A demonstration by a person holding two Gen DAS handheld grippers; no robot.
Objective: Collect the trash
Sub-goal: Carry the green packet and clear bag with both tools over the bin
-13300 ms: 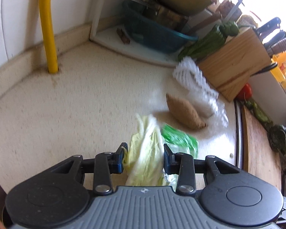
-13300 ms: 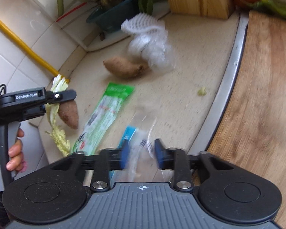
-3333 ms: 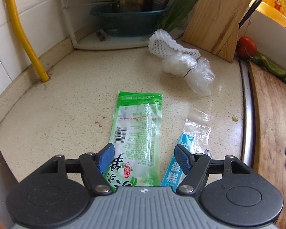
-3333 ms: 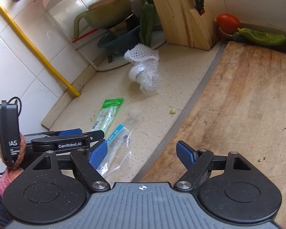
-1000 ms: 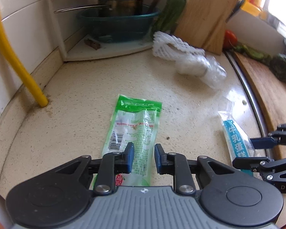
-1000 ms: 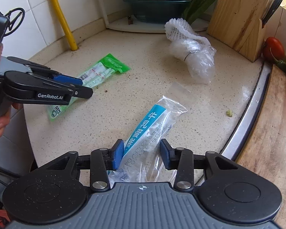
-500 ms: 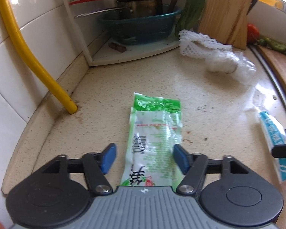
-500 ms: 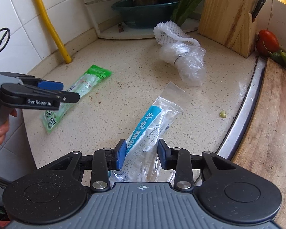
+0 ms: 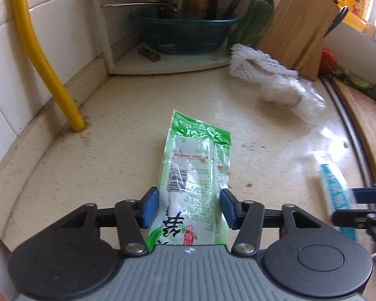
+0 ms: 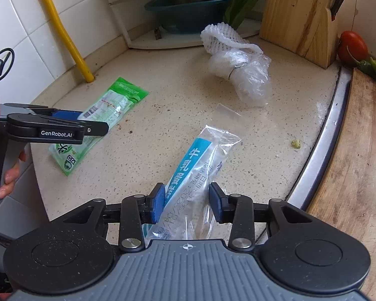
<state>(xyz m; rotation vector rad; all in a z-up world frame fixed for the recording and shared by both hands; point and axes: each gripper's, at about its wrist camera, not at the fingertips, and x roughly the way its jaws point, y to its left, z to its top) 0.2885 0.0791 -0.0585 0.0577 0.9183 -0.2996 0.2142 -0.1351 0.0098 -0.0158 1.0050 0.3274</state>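
green wrapper [image 9: 195,175]: near end hidden under the body of the left tongs [image 9: 189,204]; whether the pads press on it cannot be told.
blue-and-clear wrapper [image 10: 198,173]: near end covered by the body of the right tongs [image 10: 186,203]; in the left wrist view it is blurred.
knife block [image 10: 300,12]: top cut off by the picture's edge.
pot beside the knife block [image 9: 188,7]: upper part cut off.
hand [image 10: 10,175]: only fingers seen at the edge.

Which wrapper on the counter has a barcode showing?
The green wrapper between the left gripper's fingers; the blue-striped clear wrapper at the right gripper shows only text.
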